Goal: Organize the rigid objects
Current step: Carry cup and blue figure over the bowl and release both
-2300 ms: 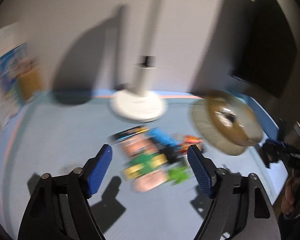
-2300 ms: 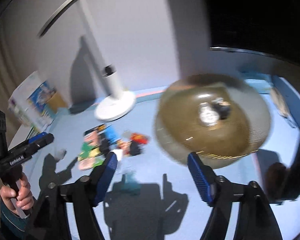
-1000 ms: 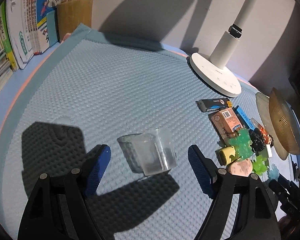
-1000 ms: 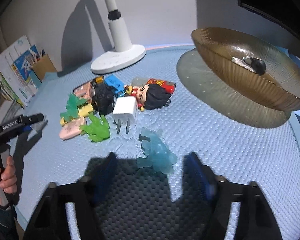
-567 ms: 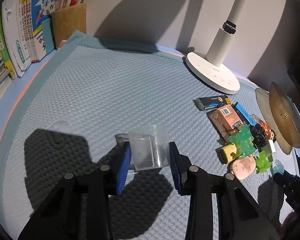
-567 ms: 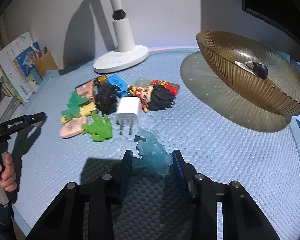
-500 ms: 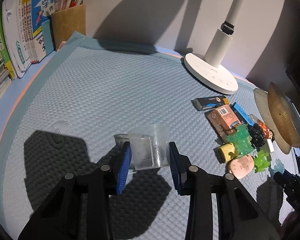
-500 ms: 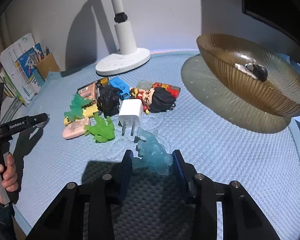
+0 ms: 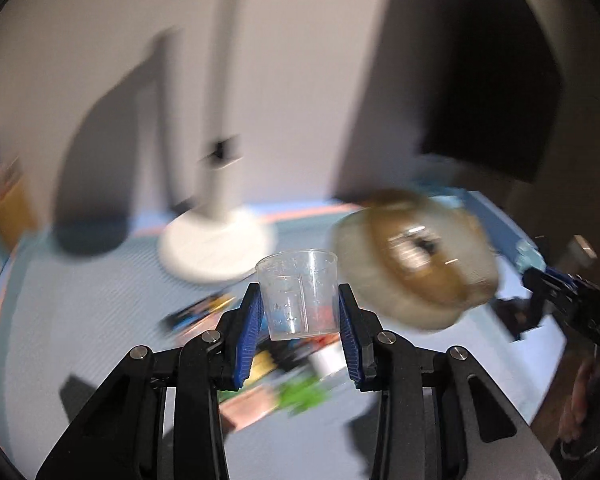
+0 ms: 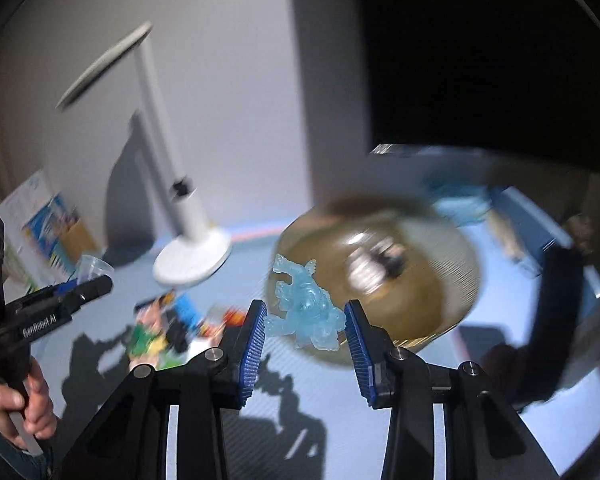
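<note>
Both tools loaded, up off the counter!
Left tool [image 9: 299, 314] clamps a clear ribbed cup [image 9: 298, 294]; right tool [image 10: 305, 330] grips a translucent blue figure [image 10: 304, 307].

Both claws are seen raised above the blue worktop [image 9: 80, 320], each already filled: a clear cup [image 9: 298, 294] is clamped in the left claw [image 9: 299, 326], a pale blue figure [image 10: 304, 314] in the right claw [image 10: 305, 332]. Ahead and right of both, the way is blocked by a wide amber bowl [image 10: 412, 280]. Ahead and left, a white lamp [image 10: 188, 216] is planted, its pole rising high. Directly beneath the claws, blurred small toys [image 9: 284, 384] are scattered. Open matting is left between lamp base and bowl, and to the far left of the left claw.
</note>
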### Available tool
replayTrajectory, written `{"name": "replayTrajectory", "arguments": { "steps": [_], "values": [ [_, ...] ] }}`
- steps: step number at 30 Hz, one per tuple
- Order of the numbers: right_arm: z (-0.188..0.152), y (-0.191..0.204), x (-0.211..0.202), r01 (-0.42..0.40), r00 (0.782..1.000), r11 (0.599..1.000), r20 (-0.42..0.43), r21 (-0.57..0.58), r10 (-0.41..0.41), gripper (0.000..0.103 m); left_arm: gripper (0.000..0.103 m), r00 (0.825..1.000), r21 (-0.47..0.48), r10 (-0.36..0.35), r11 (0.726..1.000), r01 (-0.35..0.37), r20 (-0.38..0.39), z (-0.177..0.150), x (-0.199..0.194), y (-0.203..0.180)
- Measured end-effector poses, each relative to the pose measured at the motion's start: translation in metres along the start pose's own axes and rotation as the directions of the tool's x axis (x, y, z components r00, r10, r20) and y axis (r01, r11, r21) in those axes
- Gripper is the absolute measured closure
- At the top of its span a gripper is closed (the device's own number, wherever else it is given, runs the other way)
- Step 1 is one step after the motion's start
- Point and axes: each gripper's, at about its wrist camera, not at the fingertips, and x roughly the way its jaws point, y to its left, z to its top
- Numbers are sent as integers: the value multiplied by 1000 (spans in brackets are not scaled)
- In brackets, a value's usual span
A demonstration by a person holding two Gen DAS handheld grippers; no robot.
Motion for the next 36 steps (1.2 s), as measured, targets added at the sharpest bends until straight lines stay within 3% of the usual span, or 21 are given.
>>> {"name": "replayTrajectory", "arguments": {
  "steps": [3, 7, 10, 17, 18, 20, 22, 27, 29, 33, 36],
  "values": [
    [20, -20, -4, 59, 998, 998, -4, 4, -59, 64, 69, 996, 88, -86, 992, 86, -5, 25, 23, -55],
    [18, -44, 39, 82, 985, 997, -152, 2, -81, 64, 69, 983, 137, -136, 979, 154, -127, 24, 84, -104],
    [7, -56, 70, 68, 969, 998, -241, 14, -63, 64, 69, 967, 130, -151, 975, 179, -205, 11, 119, -117],
    [-5, -73, 88, 83, 951, 997, -300, 8, -77, 63, 68, 957, 159, -134, 971, 179, -258, 1, 145, -135],
    [-5, -77, 90, 81, 949, 996, -308, 22, -70, 51, 65, 957, 164, -128, 971, 175, -260, -1, 145, -137],
    [-4, -82, 90, 82, 952, 995, -300, 55, -62, 36, 46, 958, 164, -121, 972, 167, -258, -1, 144, -136],
    [-1, -87, 81, 83, 965, 994, -257, 74, -61, 36, 26, 962, 149, -121, 976, 161, -245, 0, 135, -129],
    [-7, -89, 50, 32, 983, 990, -181, 139, -7, 36, 25, 985, 90, -101, 989, 114, -140, -1, 85, -85],
    [-10, -83, 44, 2, 986, 990, -167, 139, 22, 36, 22, 993, 61, -53, 996, 59, -103, -5, 61, -60],
    [-15, -47, 36, -85, 984, 991, -146, 106, 100, 36, 22, 998, -53, 28, 998, -31, -58, -13, 13, 0],
    [-16, -10, 33, -145, 979, 988, -137, 47, 150, 36, 22, 995, -152, 91, 984, -96, -39, -31, -20, 49]
  ]
}}
